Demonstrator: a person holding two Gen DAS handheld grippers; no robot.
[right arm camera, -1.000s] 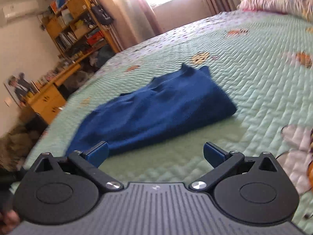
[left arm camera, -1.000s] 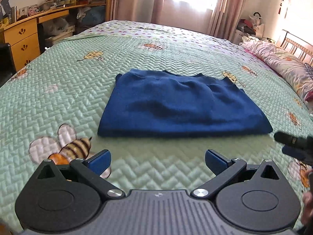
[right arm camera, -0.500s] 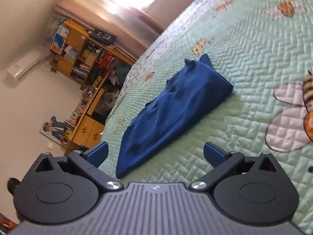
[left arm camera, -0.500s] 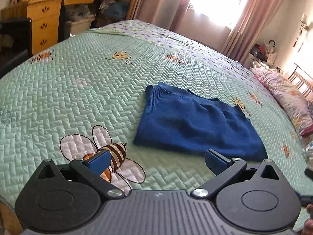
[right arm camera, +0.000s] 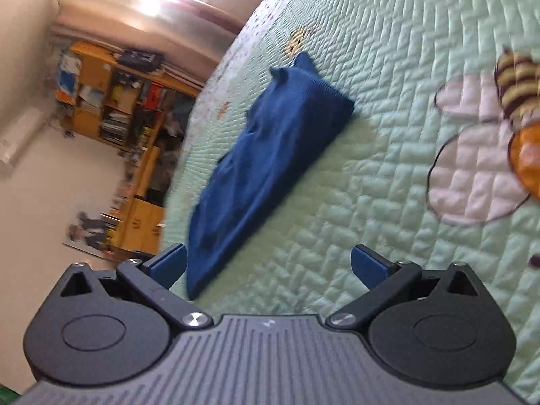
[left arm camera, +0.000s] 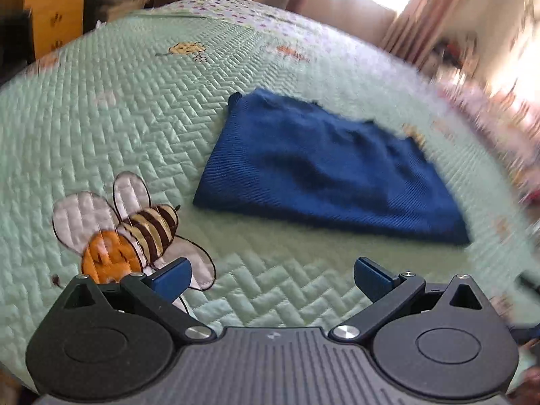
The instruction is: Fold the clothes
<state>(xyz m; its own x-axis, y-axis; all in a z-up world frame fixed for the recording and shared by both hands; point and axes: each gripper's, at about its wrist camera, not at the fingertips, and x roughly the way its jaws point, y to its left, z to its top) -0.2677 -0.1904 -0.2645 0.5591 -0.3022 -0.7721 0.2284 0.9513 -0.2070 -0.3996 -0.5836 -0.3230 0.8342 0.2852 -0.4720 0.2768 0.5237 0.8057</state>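
1. The blue sweater lies folded into a flat rectangle on the bed's green quilt, well apart from both grippers.
2. The left gripper has its jaws spread wide and empty, near the sweater's near edge, beside a stitched bee.
3. The right gripper is tilted, jaws wide open, holding nothing.
4. A wooden bookshelf stands past the bed.

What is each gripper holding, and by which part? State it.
Nothing. The left gripper and right gripper are both open and empty; the sweater lies folded on the bed, untouched.
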